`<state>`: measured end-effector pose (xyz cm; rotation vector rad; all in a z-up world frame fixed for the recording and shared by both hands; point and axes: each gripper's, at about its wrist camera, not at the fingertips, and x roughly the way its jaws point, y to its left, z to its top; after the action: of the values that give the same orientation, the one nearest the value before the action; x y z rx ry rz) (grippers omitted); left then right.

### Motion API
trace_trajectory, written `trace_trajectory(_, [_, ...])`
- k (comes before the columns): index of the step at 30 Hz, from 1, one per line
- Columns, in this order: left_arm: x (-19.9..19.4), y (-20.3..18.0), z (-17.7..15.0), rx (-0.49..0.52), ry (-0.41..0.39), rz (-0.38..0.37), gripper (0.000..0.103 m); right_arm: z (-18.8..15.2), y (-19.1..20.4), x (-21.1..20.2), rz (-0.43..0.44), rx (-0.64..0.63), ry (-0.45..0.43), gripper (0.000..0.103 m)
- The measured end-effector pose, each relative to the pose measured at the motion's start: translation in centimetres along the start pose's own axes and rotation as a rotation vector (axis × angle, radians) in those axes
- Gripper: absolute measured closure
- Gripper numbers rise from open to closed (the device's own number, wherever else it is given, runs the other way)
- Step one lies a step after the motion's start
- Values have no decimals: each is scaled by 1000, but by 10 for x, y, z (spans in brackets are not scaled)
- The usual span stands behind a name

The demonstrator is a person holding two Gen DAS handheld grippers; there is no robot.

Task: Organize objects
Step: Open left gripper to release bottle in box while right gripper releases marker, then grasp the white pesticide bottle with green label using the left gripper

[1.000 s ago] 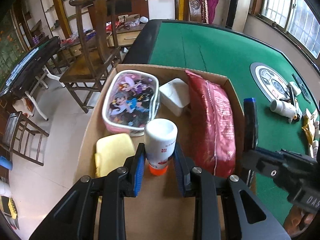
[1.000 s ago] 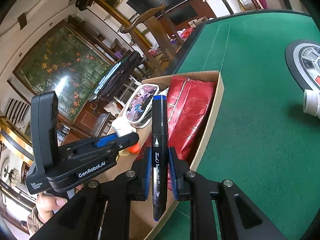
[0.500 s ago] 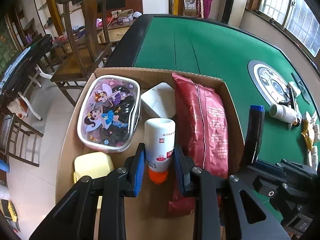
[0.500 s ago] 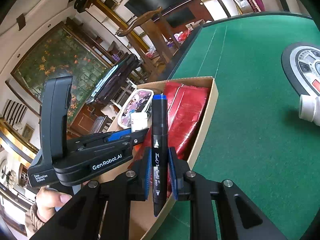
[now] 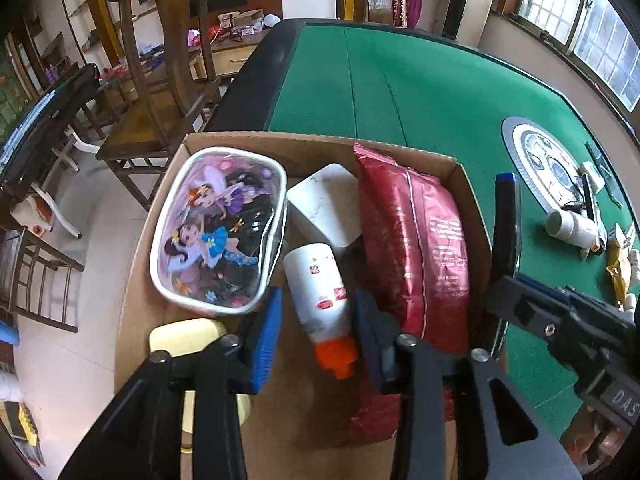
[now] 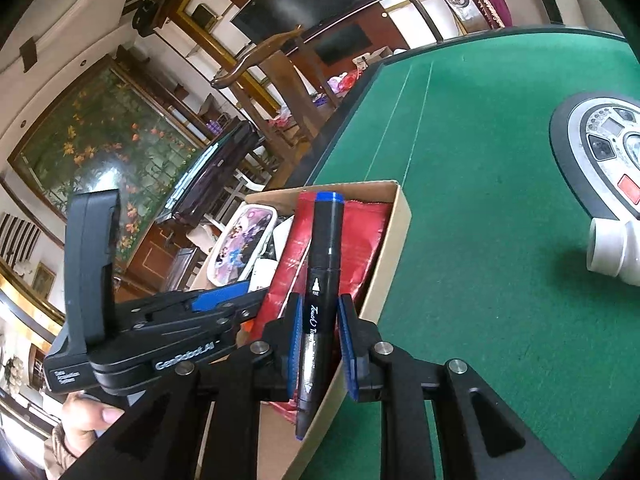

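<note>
Two grippers working: our left gripper [image 5: 316, 334] is opening, seemingly releasing the bottle [image 5: 320, 292] into the box [image 5: 472, 216]; our right gripper [image 6: 318, 344] is clamping the marker [image 6: 324, 280], which we judge goes in next.

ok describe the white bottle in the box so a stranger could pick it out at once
Find the cardboard box at the edge of the green table. The white bottle lies in its middle, between the cartoon pouch and the red bag. Its orange cap sets it apart from the white block behind it.
</note>
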<state>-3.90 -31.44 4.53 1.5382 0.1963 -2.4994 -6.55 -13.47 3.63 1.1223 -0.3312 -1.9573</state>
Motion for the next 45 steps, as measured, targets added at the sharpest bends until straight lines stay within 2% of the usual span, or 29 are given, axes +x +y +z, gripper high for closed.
trace_trajectory(5, [-5,3,-2,-15,-5,-6,58,2,0,-1,-7,-3,-19,80])
trace_trajectory(6, [-7,3,-2,-19,-8,-9,56,2,-1,-3,-16,-4,-33,68])
trace_trajectory(7, [-9,3,-3,-24,-14,-9,56,2,-1,-5,-17,-1,-43,46])
trace_trajectory(9, [-14,3,-6,-27,-22,-13,54,3,-4,-8,-3,19,-55,26])
trace_trajectory(11, [-21,3,-9,-33,-35,-12,51,3,-5,-15,0,34,-80,26])
trace_trajectory(16, [-47,-1,-25,-59,-99,-67,44,4,-5,-47,25,20,-110,24])
trace_trajectory(17, [-53,-4,-31,-65,-116,-85,42,4,-7,-55,24,18,-117,23])
trace_trajectory(21, [-74,-22,-52,-73,-167,-133,38,0,-24,-97,41,9,-131,7])
trace_trajectory(24, [-91,-41,-65,-54,-203,-176,32,-7,-47,-134,5,-9,-148,1])
trace_trajectory(27, [-103,-62,-73,-36,-222,-211,28,-10,-80,-171,-40,11,-169,0])
trace_trajectory(31, [-103,-97,-70,2,-185,-269,27,-8,-132,-217,-108,59,-225,0])
trace_trajectory(34, [-93,-127,-65,24,-142,-302,27,-8,-174,-244,-144,126,-302,0])
trace_trajectory(38, [-73,-176,-65,54,-87,-355,27,-11,-209,-275,-88,261,-345,0])
trace_trajectory(42, [-55,-223,-69,57,-51,-461,27,-14,-217,-300,-85,281,-400,0])
trace_trajectory(45, [-51,-263,-71,112,-41,-481,27,-17,-231,-312,-72,319,-414,0])
